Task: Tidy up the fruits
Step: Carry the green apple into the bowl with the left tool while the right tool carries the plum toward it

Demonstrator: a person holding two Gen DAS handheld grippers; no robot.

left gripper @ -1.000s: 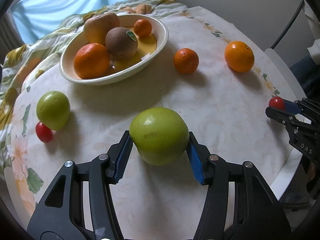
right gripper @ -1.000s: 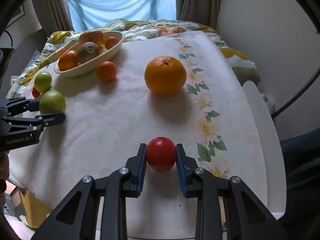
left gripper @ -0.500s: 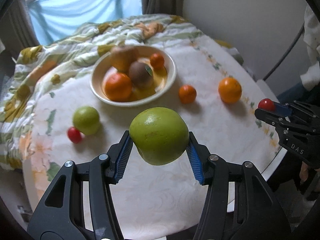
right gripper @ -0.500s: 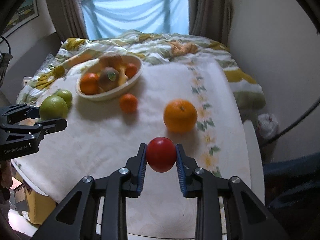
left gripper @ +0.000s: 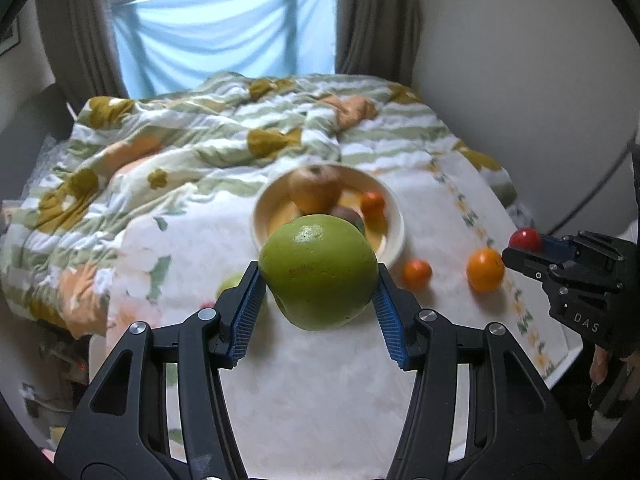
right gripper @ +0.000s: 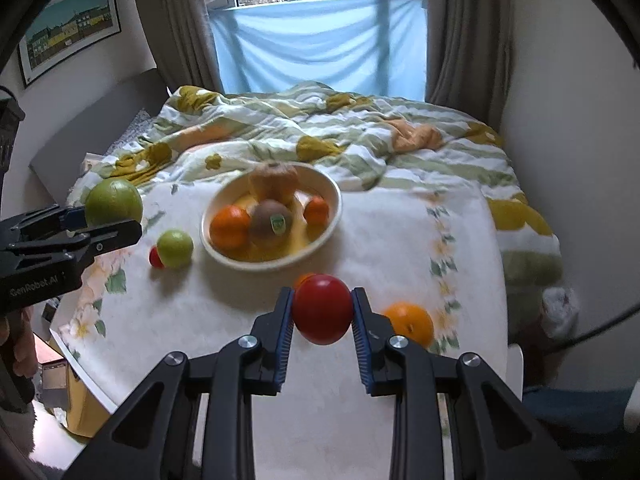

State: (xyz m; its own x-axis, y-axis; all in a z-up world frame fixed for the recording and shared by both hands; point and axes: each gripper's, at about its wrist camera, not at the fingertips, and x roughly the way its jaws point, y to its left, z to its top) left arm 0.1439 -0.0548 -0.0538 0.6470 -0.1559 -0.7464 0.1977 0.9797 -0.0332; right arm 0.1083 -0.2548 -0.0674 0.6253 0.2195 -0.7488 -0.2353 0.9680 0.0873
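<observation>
My left gripper [left gripper: 318, 300] is shut on a large green apple [left gripper: 318, 270] and holds it in the air above the table; in the right wrist view that apple [right gripper: 114, 202] shows at the far left. My right gripper [right gripper: 322, 320] is shut on a small red tomato [right gripper: 322, 308], also lifted; it shows at the right edge of the left wrist view as tomato [left gripper: 525, 239]. Beyond both stands the cream bowl [right gripper: 332, 196] holding an orange, a kiwi with a sticker, a brownish fruit and a small orange.
On the flowered tablecloth lie a large orange [right gripper: 410, 322], a small orange [left gripper: 417, 274], a smaller green apple [right gripper: 175, 248] and a small red tomato [right gripper: 155, 257]. A rumpled striped blanket [right gripper: 340, 140] lies behind the table; a wall stands at right.
Both grippers have risen with their fruit still gripped. The table and bowl look smaller and farther below, and more of the blanket and window has come into view.
</observation>
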